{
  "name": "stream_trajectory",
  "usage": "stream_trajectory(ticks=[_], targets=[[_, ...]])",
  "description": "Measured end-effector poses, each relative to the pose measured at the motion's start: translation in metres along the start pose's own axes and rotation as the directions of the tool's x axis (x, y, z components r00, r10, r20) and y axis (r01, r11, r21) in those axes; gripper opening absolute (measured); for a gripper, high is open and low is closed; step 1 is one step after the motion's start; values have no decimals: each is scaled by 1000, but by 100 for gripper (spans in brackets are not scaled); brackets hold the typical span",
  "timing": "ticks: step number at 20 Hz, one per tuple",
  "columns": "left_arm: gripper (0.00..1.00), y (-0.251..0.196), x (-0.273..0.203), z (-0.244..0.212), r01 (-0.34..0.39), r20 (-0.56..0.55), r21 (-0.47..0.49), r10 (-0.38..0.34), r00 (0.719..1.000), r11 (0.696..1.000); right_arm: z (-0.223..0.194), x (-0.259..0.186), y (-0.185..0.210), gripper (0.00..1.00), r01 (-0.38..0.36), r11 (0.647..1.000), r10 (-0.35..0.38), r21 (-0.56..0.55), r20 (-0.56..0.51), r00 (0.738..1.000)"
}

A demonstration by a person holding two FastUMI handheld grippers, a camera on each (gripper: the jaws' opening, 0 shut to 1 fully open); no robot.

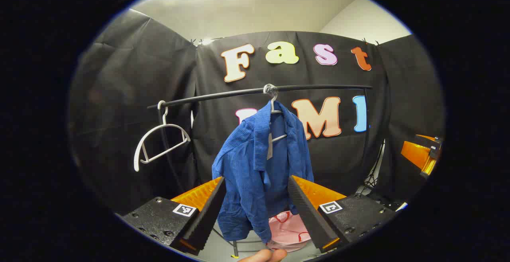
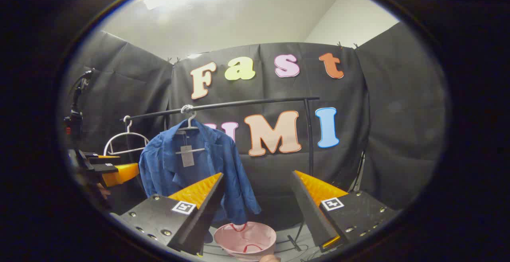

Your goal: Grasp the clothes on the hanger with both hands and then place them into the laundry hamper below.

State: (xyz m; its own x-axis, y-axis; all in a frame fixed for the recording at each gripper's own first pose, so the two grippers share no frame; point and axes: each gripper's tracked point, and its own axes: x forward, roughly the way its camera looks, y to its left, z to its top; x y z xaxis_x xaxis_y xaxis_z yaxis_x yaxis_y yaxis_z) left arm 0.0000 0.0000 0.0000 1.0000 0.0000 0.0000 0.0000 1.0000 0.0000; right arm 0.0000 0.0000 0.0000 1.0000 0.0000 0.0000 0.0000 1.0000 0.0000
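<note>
— When we look through the left gripper view, what do we see?
— Our left gripper (image 1: 257, 198) is spread wide, holding nothing. Past it, the blue ribbed shirt (image 1: 261, 166) hangs on a white plastic hanger (image 1: 275, 112) from the thin black rail (image 1: 223, 94). The pink round hamper (image 1: 289, 230) sits below it. An empty white hanger (image 1: 159, 142) hangs to the left.
— And in the right gripper view?
— Our right gripper (image 2: 257, 200) is spread wide too. We see the shirt (image 2: 191, 166) off to the left, above the hamper (image 2: 245, 240). The left gripper (image 2: 115, 172) is near the shirt.
</note>
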Motion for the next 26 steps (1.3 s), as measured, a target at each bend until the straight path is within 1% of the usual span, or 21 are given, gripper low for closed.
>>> stream_trajectory(ticks=[3, 4, 5, 9, 10, 11, 12, 13, 14, 15, 16, 19, 20, 21, 22, 23, 24, 26], targets=[[100, -7, 0, -2, 7, 4, -1, -7, 1000, 1000, 2, -3, -3, 98, -5, 1000, 5, -2, 4, 1000], [96, -10, 2, -2, 13, 7, -10, -13, 1000, 1000, 3, -3, 0, 98, -12, 1000, 12, -2, 8, 1000], [100, -11, 3, -4, 13, 2, -18, -13, 1000, 1000, 4, -3, 1, 98, -20, 1000, 20, -3, 13, 1000], [100, -15, 18, -8, -1, 14, -28, 1, 1000, 1000, -4, 1, 0, 100, -25, 1000, 25, -7, -16, 1000], [96, -17, 23, -11, 2, 13, -27, -2, 1000, 1000, -7, 3, 2, 98, -26, 1000, 26, -8, -24, 999], [100, -20, 28, -13, 5, 17, -30, -5, 1000, 1000, -7, 6, 3, 99, -25, 1000, 25, -11, -30, 999], [96, -23, 33, -16, 13, 19, -33, -12, 1000, 999, -8, 10, 5, 99, -26, 1000, 26, -12, -33, 999], [96, -26, 39, -20, 16, 17, -30, -16, 1000, 999, -7, 14, 7, 99, -30, 1000, 29, -7, -34, 999], [96, -28, 45, -23, 19, 21, -25, -19, 1000, 1000, -6, 18, 9, 98, -30, 1000, 30, 0, -31, 999], [100, -30, 53, -29, 23, 14, -18, -23, 1000, 1000, -5, 22, 11, 98, -31, 1000, 31, 5, -35, 999], [100, -33, 60, -35, 28, 8, -14, -28, 1000, 1000, -7, 26, 11, 100, -28, 1000, 28, 6, -42, 999], [100, -34, 89, -50, 22, -3, -31, -22, 1000, 999, -12, 40, 7, 98, -5, 1000, 5, 2, -66, 998], [96, -32, 100, -54, 11, -4, -39, -11, 1000, 999, -13, 44, 7, 99, 4, 1000, -5, -2, -71, 997], [99, -31, 111, -61, 1, -8, -46, -1, 1000, 999, -15, 50, 7, 93, 10, 1000, -11, -9, -78, 997], [96, -30, 122, -67, -8, -19, -50, 7, 1000, 999, -20, 55, 8, 99, 10, 1000, -12, -18, -87, 996], [99, -31, 132, -75, -14, -28, -46, 13, 1000, 999, -23, 61, 11, 99, 11, 1000, -13, -27, -95, 995], [96, -32, 141, -79, -21, -27, -40, 20, 999, 999, -26, 68, 13, 99, 13, 999, -17, -42, -105, 994], [96, -32, 157, -87, -40, -37, -38, 39, 999, 998, -30, 80, 14, 99, 22, 998, -29, -56, -119, 993]])
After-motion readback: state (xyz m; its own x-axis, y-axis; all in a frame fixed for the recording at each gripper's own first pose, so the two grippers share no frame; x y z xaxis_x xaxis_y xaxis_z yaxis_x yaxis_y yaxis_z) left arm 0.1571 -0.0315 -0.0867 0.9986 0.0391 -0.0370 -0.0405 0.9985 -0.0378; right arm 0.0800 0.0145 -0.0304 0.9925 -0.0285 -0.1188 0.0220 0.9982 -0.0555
